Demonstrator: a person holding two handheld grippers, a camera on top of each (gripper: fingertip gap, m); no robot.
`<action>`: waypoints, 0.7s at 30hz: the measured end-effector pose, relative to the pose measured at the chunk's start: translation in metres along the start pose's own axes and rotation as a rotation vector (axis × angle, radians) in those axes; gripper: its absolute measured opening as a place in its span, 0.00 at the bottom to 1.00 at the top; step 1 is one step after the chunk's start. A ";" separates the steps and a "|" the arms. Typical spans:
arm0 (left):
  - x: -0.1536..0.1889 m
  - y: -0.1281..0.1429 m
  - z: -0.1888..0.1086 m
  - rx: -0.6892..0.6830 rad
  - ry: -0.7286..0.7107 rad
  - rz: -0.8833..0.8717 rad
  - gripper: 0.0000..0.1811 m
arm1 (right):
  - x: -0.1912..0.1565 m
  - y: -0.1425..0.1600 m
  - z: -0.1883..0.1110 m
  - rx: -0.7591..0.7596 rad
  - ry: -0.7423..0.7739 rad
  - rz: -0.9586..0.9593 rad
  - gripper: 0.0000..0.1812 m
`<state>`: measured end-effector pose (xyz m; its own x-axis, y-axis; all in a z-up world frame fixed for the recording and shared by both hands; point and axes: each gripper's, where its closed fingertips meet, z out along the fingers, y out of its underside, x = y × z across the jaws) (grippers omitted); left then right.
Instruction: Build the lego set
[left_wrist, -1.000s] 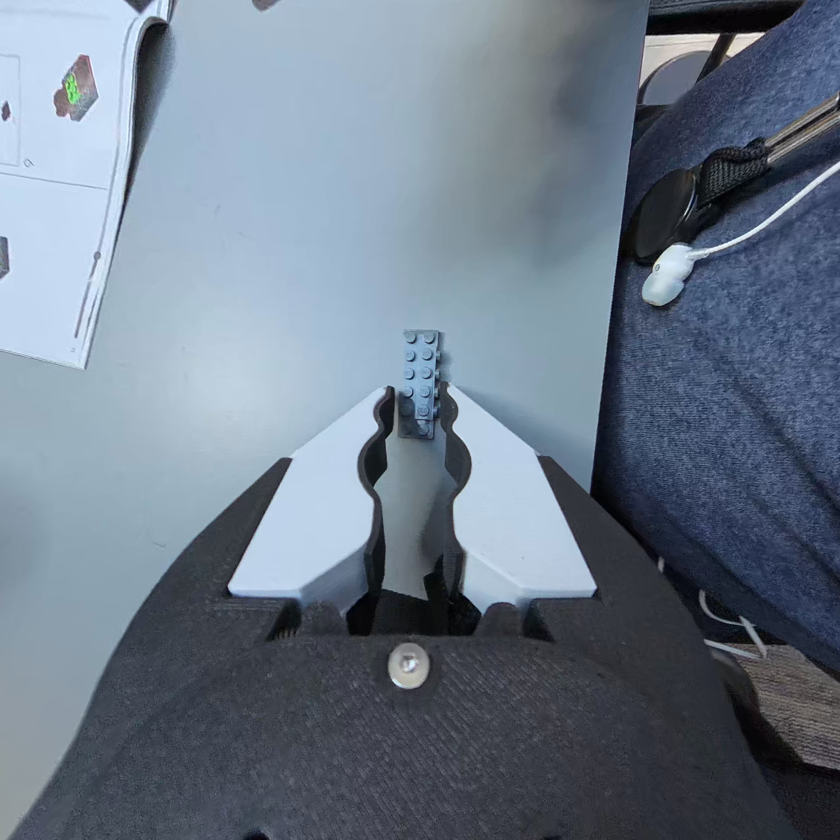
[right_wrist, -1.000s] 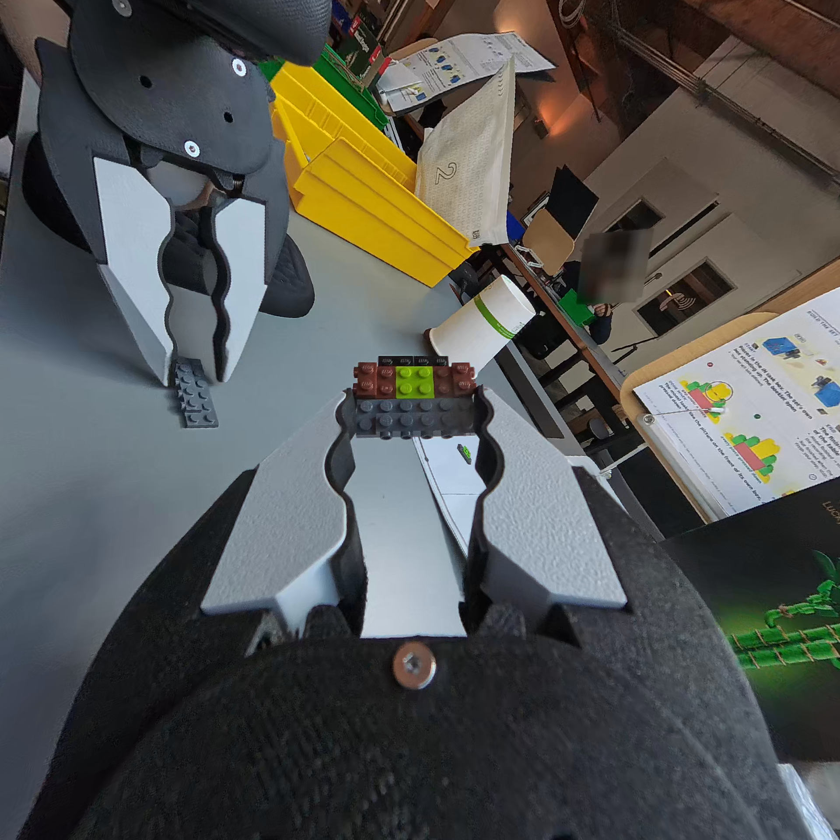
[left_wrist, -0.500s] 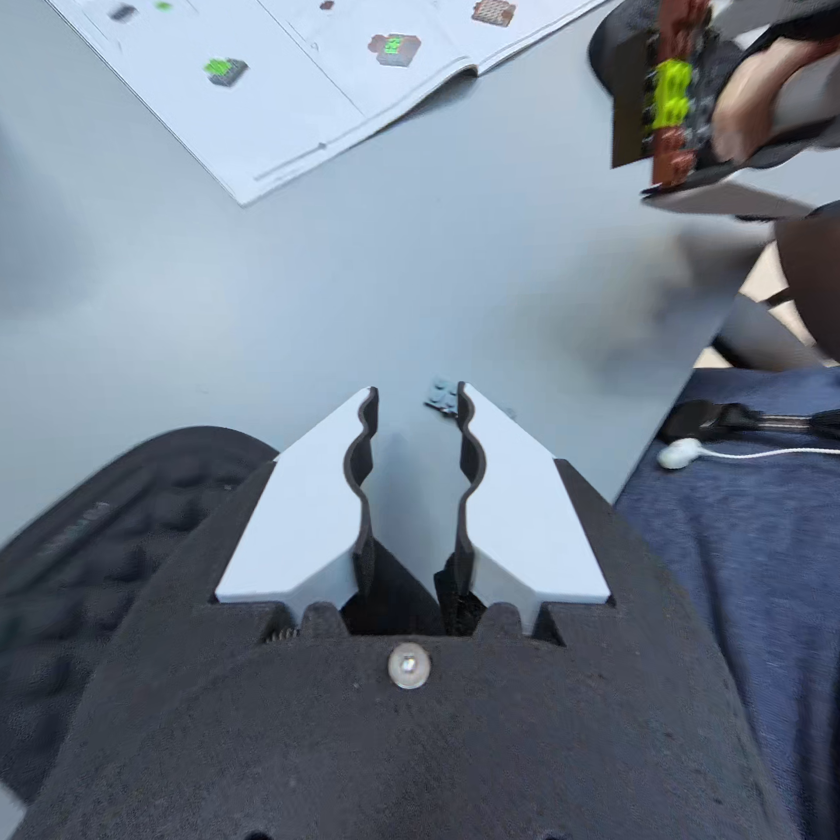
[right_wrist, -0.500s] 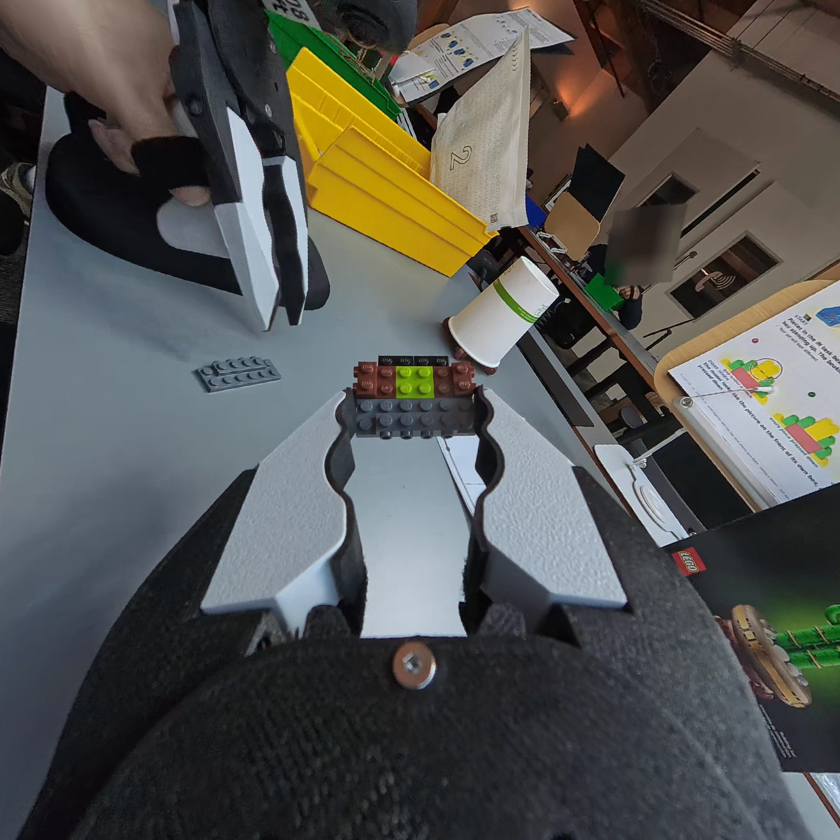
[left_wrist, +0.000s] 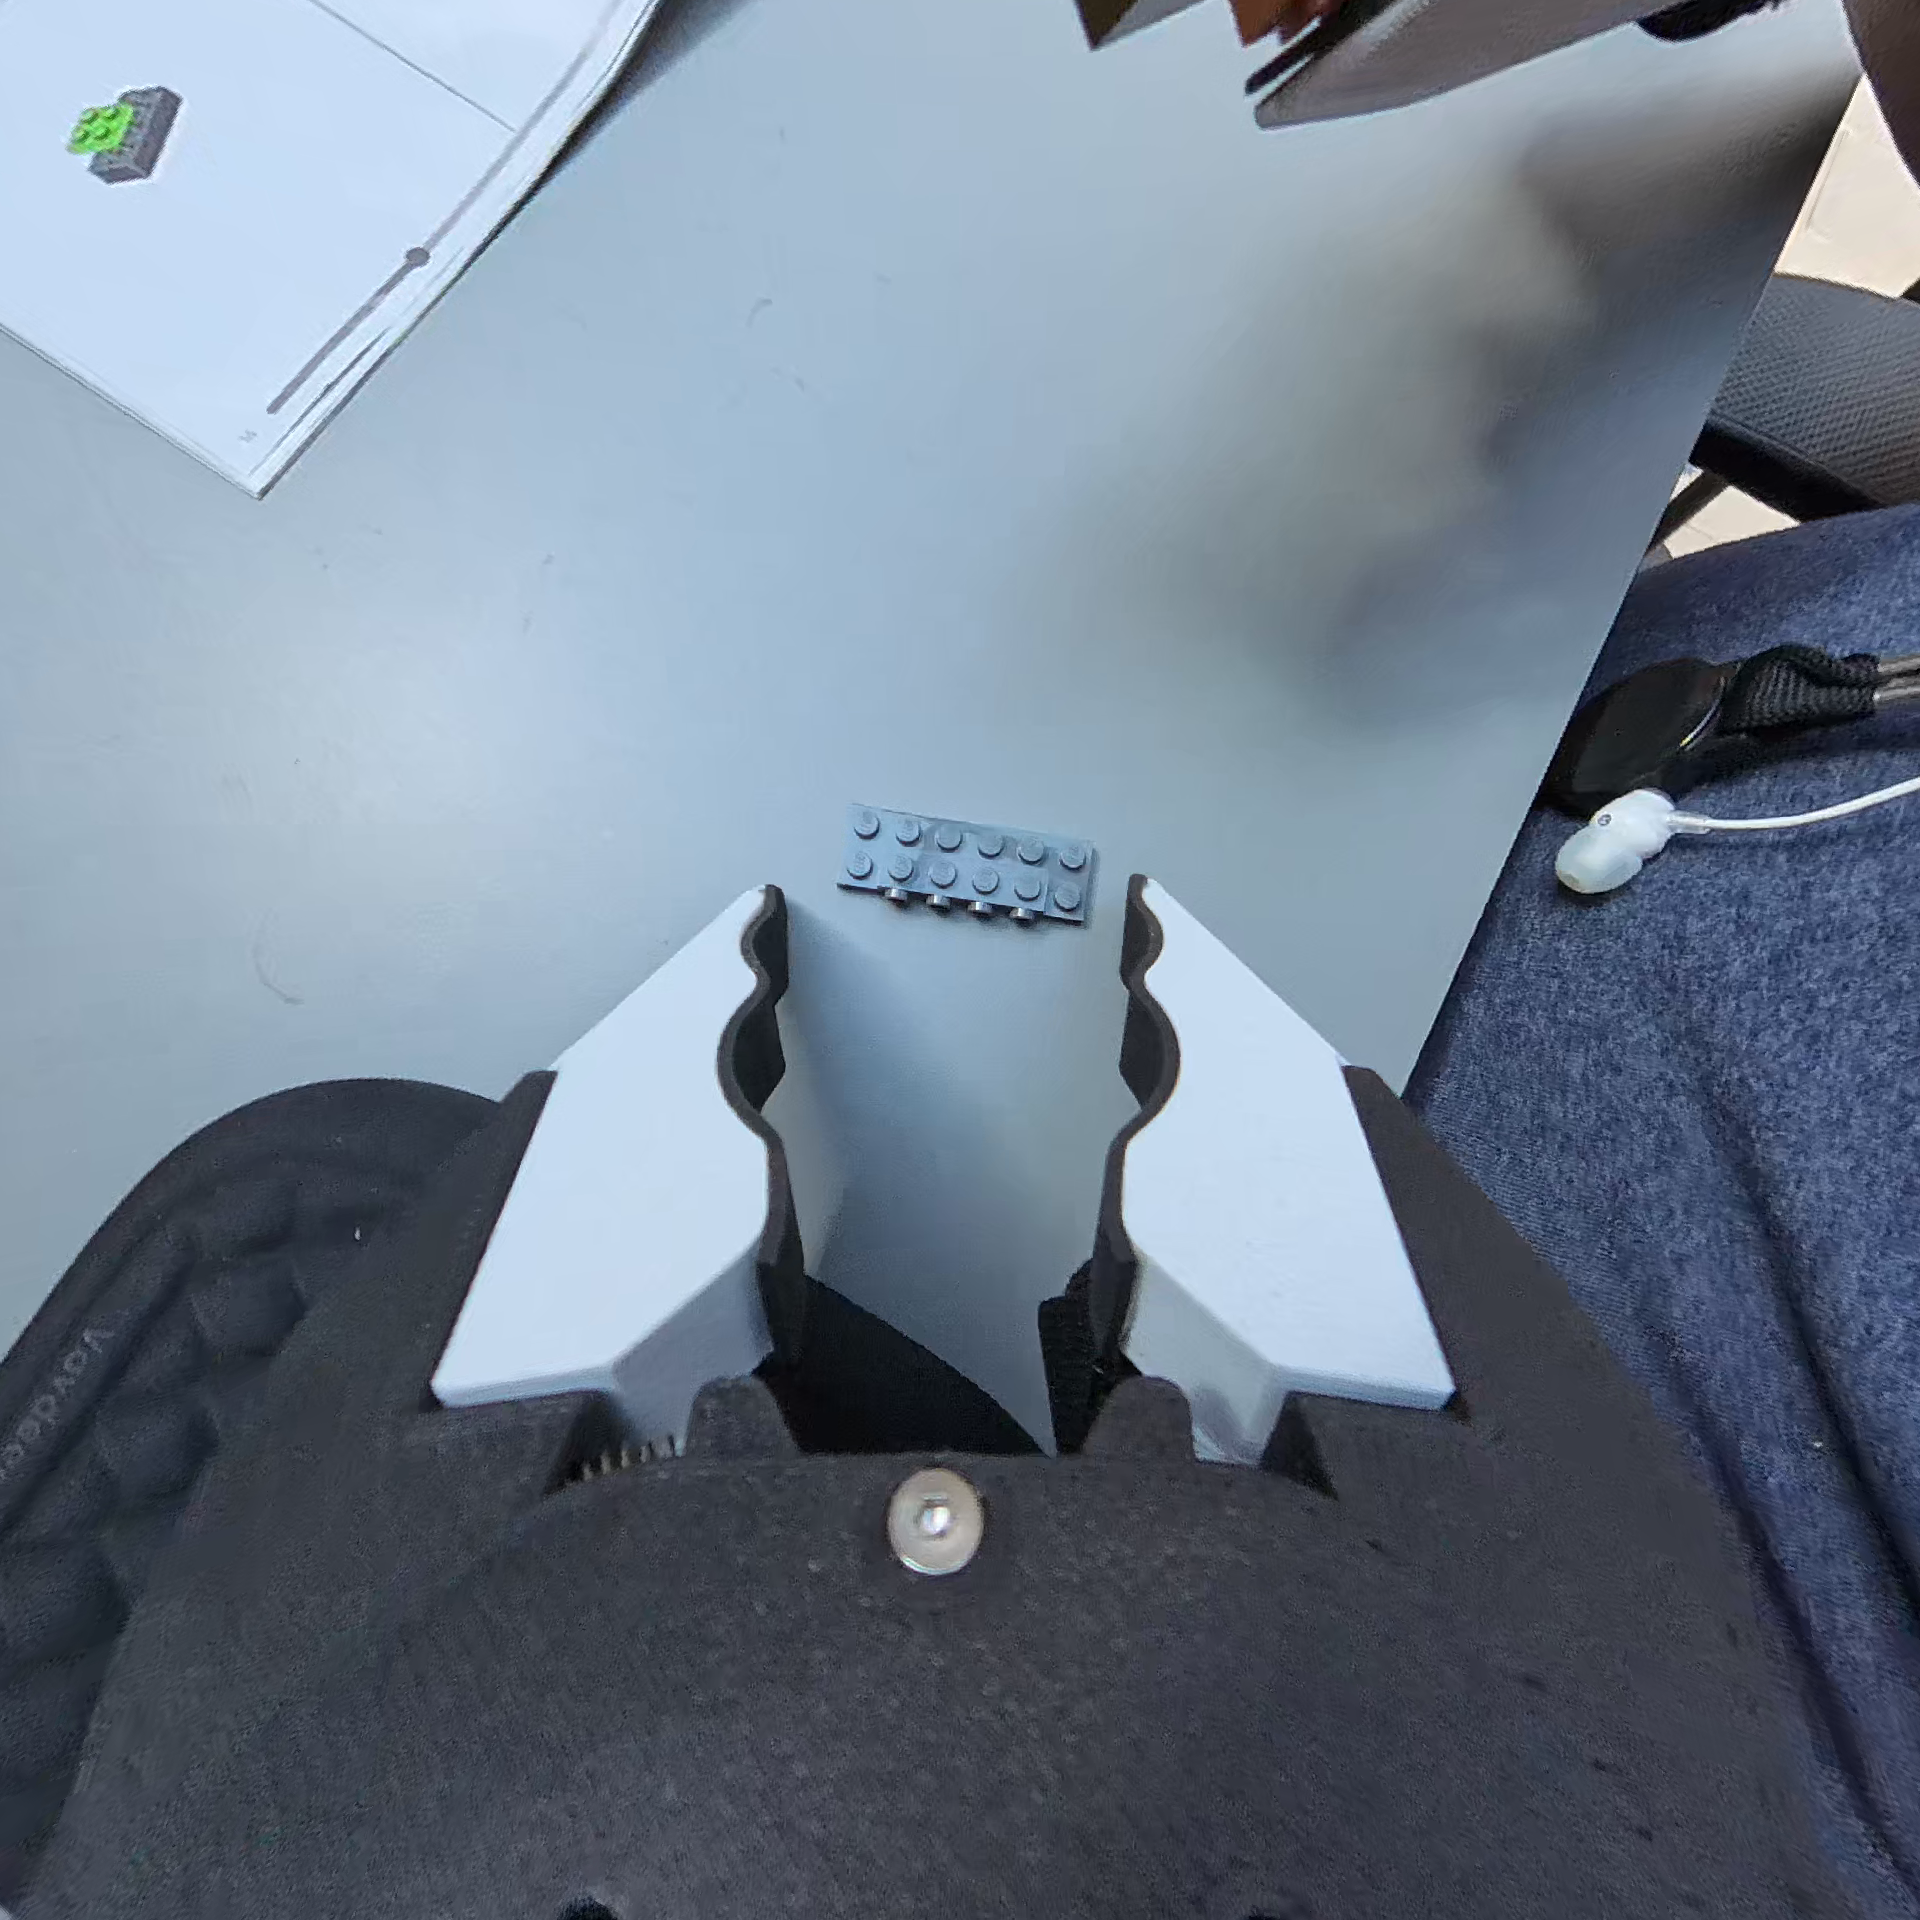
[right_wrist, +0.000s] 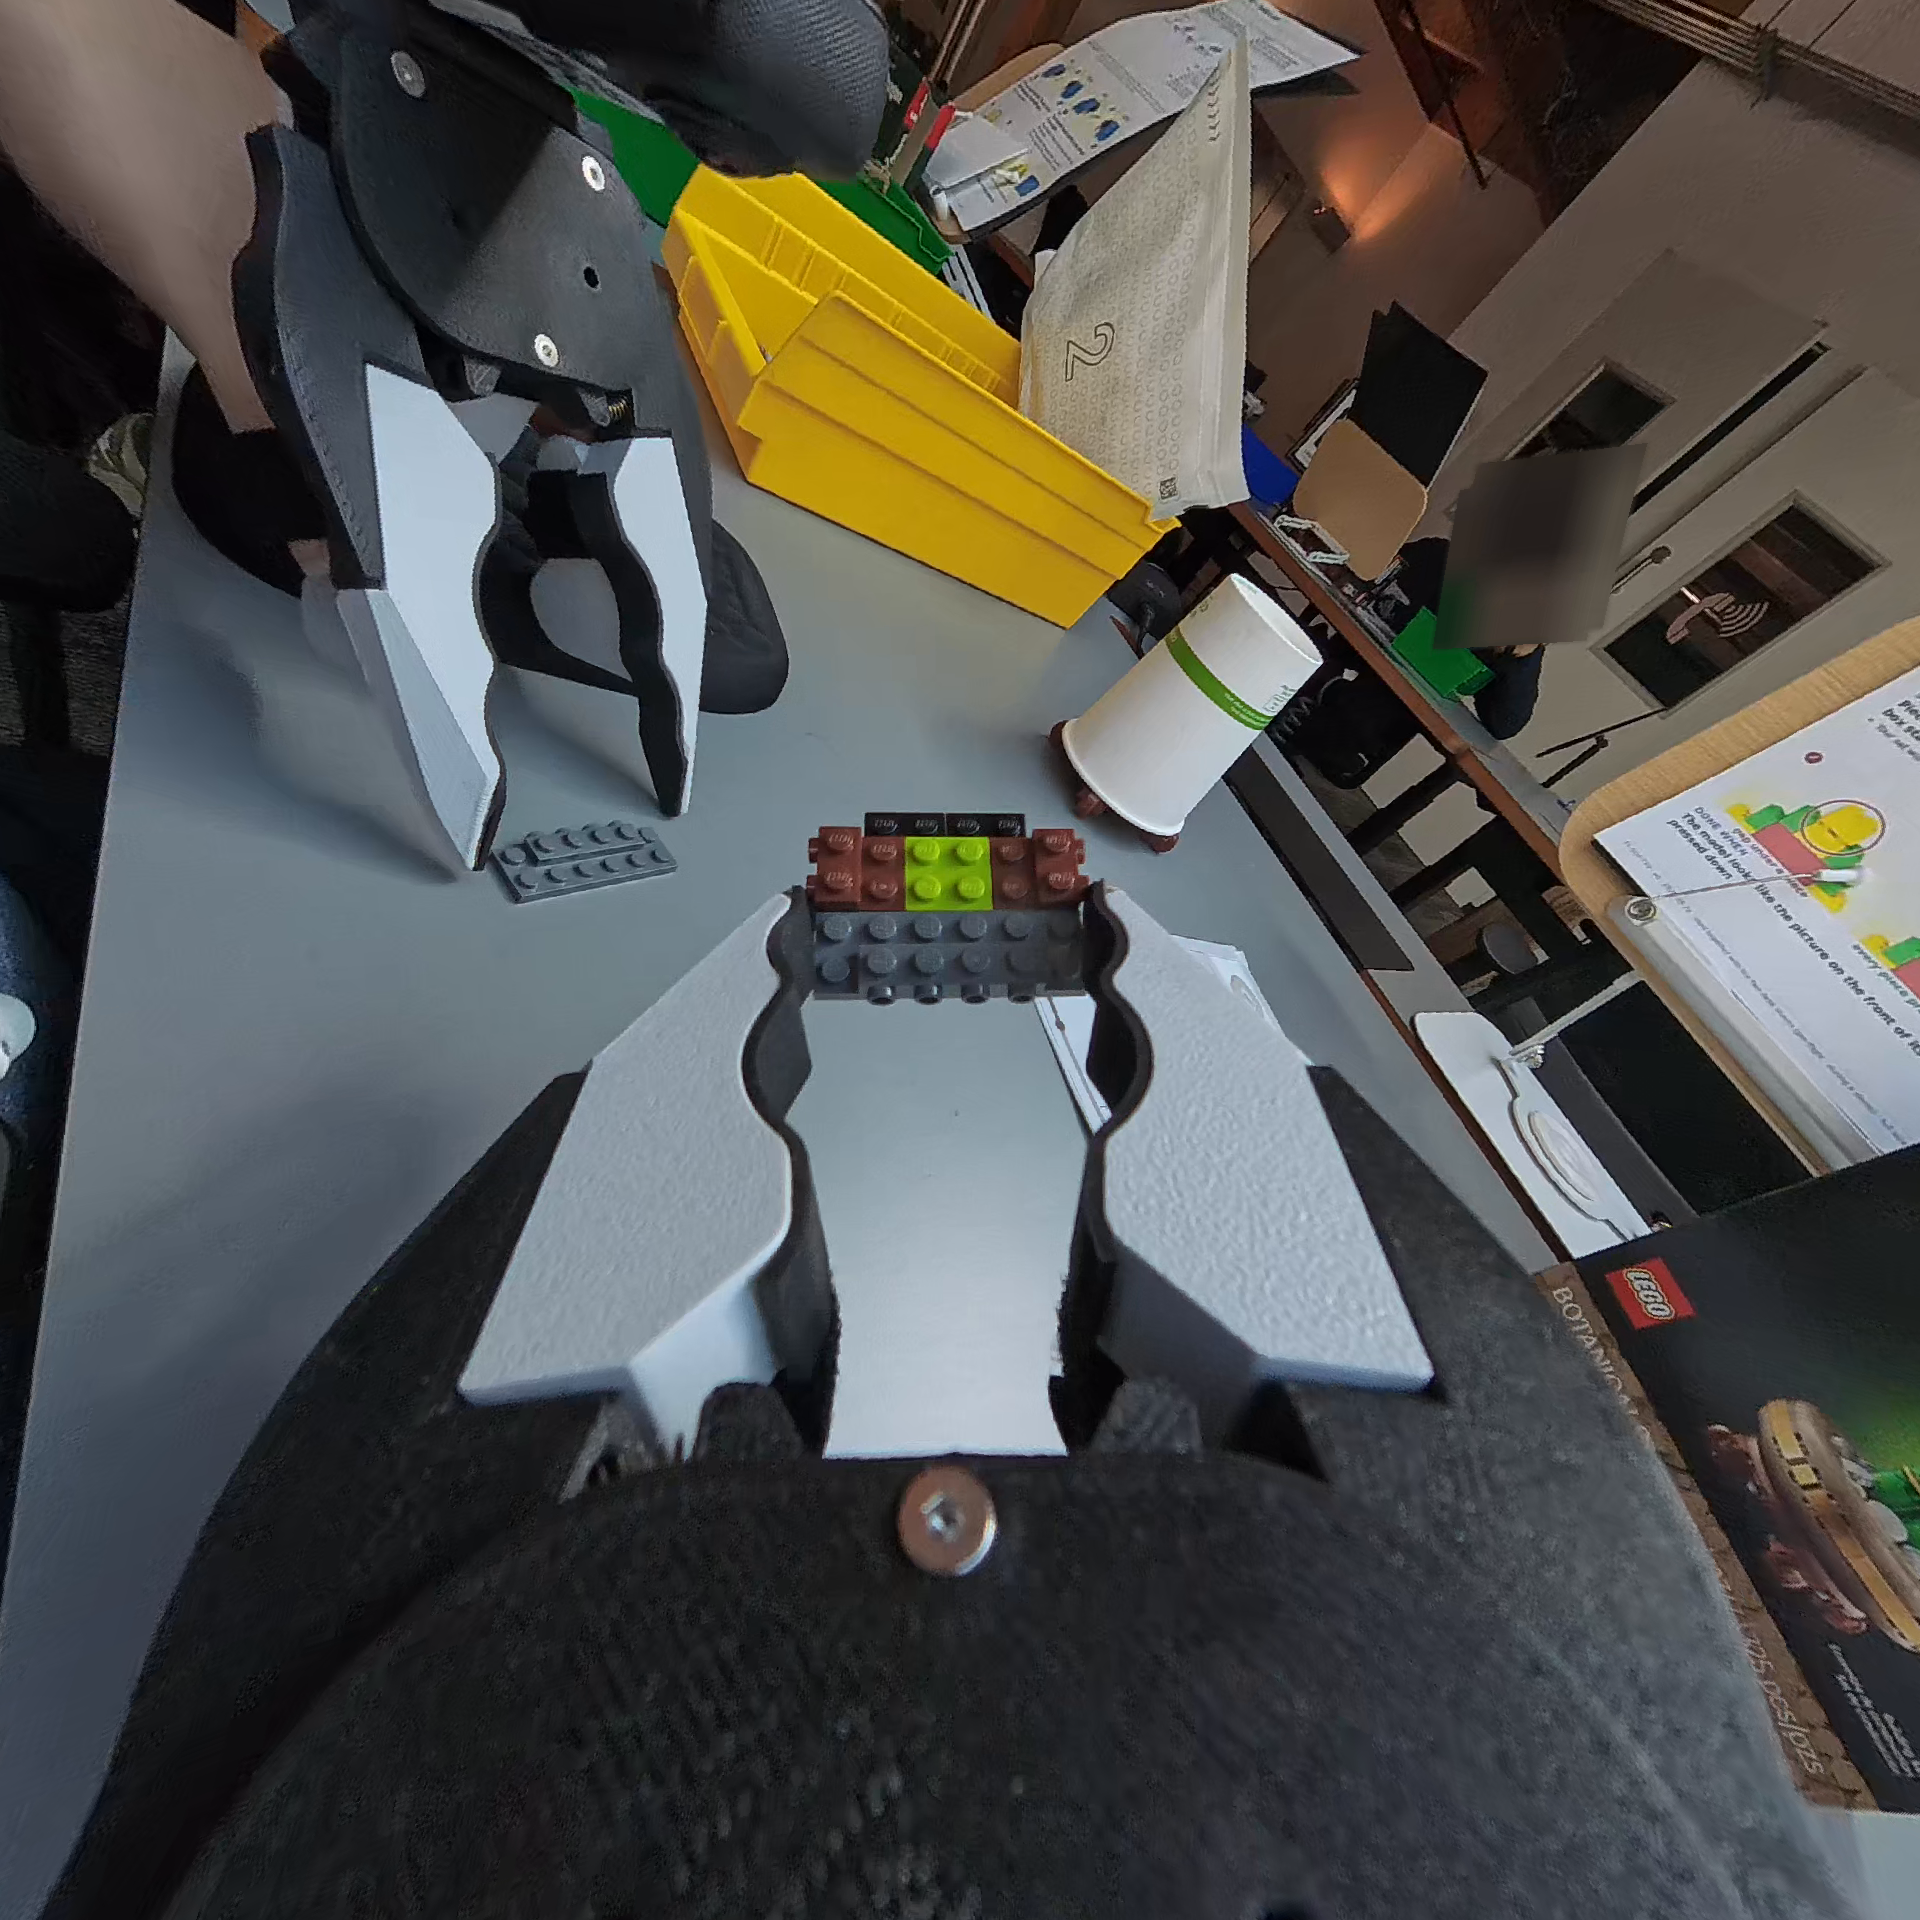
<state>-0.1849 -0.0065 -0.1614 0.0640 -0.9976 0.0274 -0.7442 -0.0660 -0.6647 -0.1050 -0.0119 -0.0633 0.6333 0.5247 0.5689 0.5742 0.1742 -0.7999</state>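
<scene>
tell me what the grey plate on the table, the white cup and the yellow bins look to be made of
Grey plate: moulded plastic, smooth with a dull sheen, crisp round studs.
White cup: probably paper, matte wall with a printed green band, lying tipped on the table.
Yellow bins: rigid plastic, glossy, with moulded ribs and thin walls.

Grey plate (left_wrist: 966, 868) flat on table (left_wrist: 727, 623)

Grey table (right_wrist: 260, 1039), yellow bins (right_wrist: 914, 436), black office chair (left_wrist: 1808, 436), pale wall with windows (right_wrist: 1745, 592)
</scene>
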 end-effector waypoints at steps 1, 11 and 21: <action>0.000 0.001 0.001 -0.009 0.000 0.028 0.35 | 0.000 0.000 0.000 0.000 -0.006 0.007 0.28; -0.003 0.002 0.002 -0.034 0.013 0.118 0.35 | -0.005 0.007 0.005 -0.004 -0.076 0.106 0.28; -0.002 -0.005 0.007 -0.034 0.056 0.159 0.26 | -0.017 0.018 0.009 -0.043 -0.150 0.152 0.28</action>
<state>-0.1769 -0.0044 -0.1636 -0.0932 -0.9951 -0.0337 -0.7641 0.0932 -0.6384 -0.1102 -0.0107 -0.0890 0.6317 0.6611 0.4048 0.5019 0.0492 -0.8635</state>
